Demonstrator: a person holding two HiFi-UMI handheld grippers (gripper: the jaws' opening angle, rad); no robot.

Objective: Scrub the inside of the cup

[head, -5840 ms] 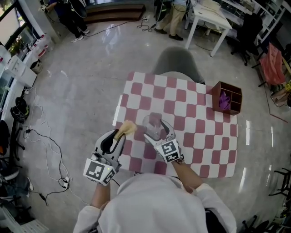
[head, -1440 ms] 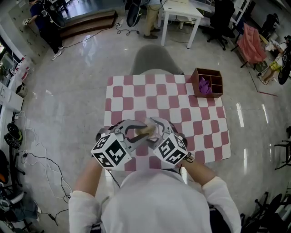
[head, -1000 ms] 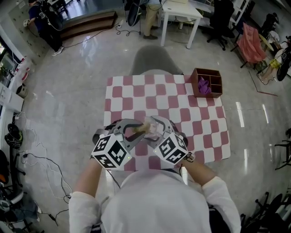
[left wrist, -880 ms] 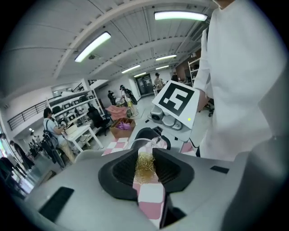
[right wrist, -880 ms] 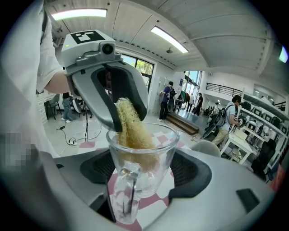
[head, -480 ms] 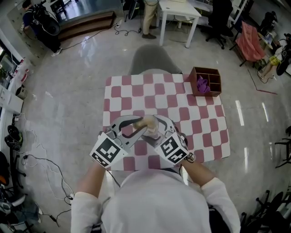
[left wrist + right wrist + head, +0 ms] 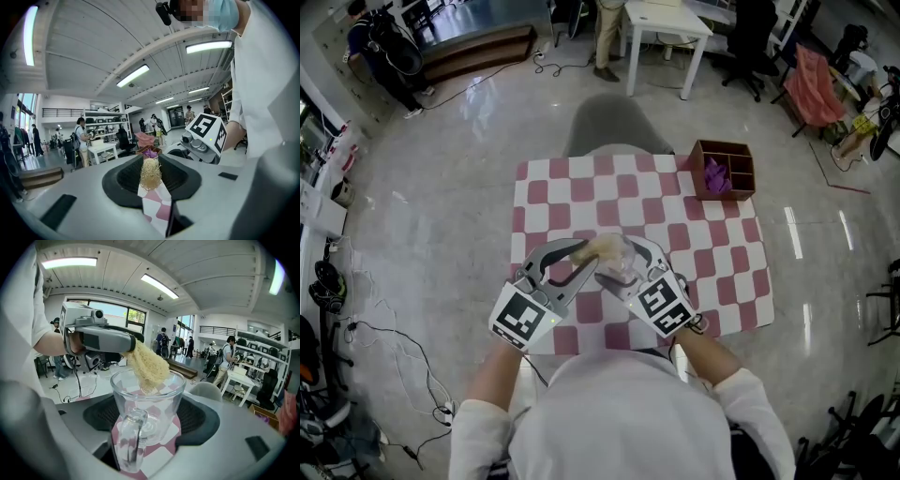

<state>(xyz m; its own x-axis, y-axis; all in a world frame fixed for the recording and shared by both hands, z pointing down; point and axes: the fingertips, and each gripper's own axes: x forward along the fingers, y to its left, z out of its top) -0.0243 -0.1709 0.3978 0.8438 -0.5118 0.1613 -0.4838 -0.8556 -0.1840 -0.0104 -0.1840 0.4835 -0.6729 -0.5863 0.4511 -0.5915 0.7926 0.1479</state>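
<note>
Closest to the person, the right tongs (image 7: 149, 430) pinch a clear glass cup (image 7: 146, 399) by its lower sides, 1 jaw on each side. The cup is held up above the checked surface (image 7: 675, 225), with its mouth open toward the left tongs. Its handle (image 7: 129, 439) points back at the right tongs' camera.

The left tongs (image 7: 153, 180) are squeezed on a yellow, stringy scrubber (image 7: 150, 172). The free end of the scrubber pokes down into the mouth of the cup. I cannot tell how deep it goes, because the glass bends the view.

I think the cup is hard, smooth and slippery, and it could break if it fell. Holding it low around the body, as it is held now, looks steady. The handle would be a wobbly place to hold it.

The scrubber looks light and soft, so it will bend when pushed. Holding it near its back end leaves plenty of it free to rub the glass.

At the far right corner of the surface sits a brown box (image 7: 727, 195) with something purple (image 7: 715, 176) in it. Past the surface stands a gray chair (image 7: 614, 127).
</note>
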